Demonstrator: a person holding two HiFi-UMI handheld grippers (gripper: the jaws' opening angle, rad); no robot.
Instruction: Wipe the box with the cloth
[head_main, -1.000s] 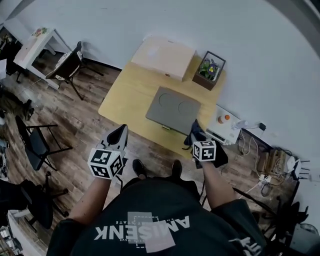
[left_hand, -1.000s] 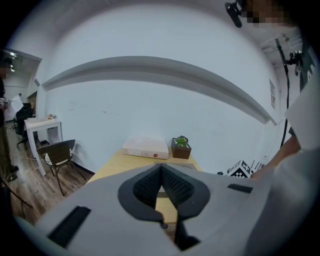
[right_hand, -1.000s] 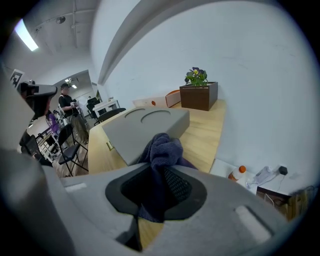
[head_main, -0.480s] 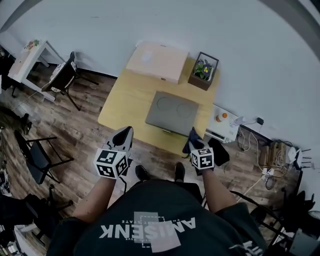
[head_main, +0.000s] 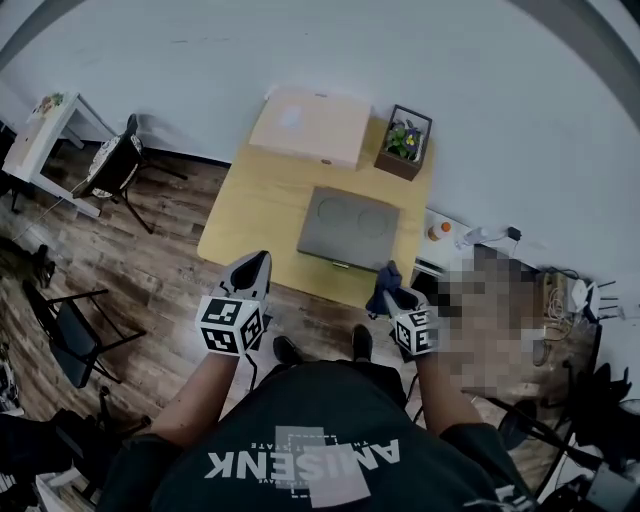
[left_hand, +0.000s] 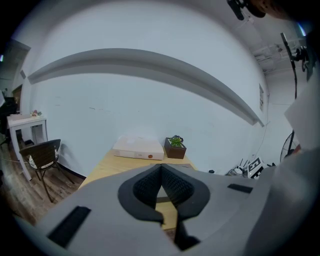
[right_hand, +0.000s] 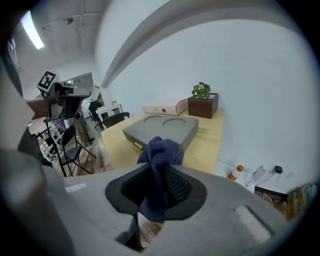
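Grey box (head_main: 350, 226): is being carried flat at the middle of the wooden table (head_main: 250, 205), at the centre of the head view, with two round recesses facing up; it is being touched by neither gripper.
Dark blue cloth (right_hand: 161, 150): is being pinched between the jaws of the right gripper (right_hand: 159, 172), with a bunched wad being pushed out past the tips and a tail being left hanging behind them; it is being held by the table's near right corner, apart from the grey box.
Left gripper (left_hand: 161, 169): is being held with its jaws pressed together on nothing, at the lower left of centre in the head view, just off the table's near edge and over the plank floor (head_main: 150, 270).
Change over the last second: the marker cube (head_main: 414, 333) on the right gripper is being shown lower in the head view than before, and the left gripper a little further right. The white side table (head_main: 40, 120) at the upper left is being shown nearer the frame's edge. The grey box is being kept at nearly the same spot, and the cloth is being kept in the same pinch.
Pale flat box (left_hand: 139, 148): is being carried at the table's far end against the wall, just beside the planter (left_hand: 175, 147); a small red round mark on its near side is being shown too small to be read.
Writing: large pale letters across the dark shirt (head_main: 300, 450), at the bottom of the head view, are being seen upside down and appear to read "AMISENK". Black-and-white square patterns are being shown on both cubes.
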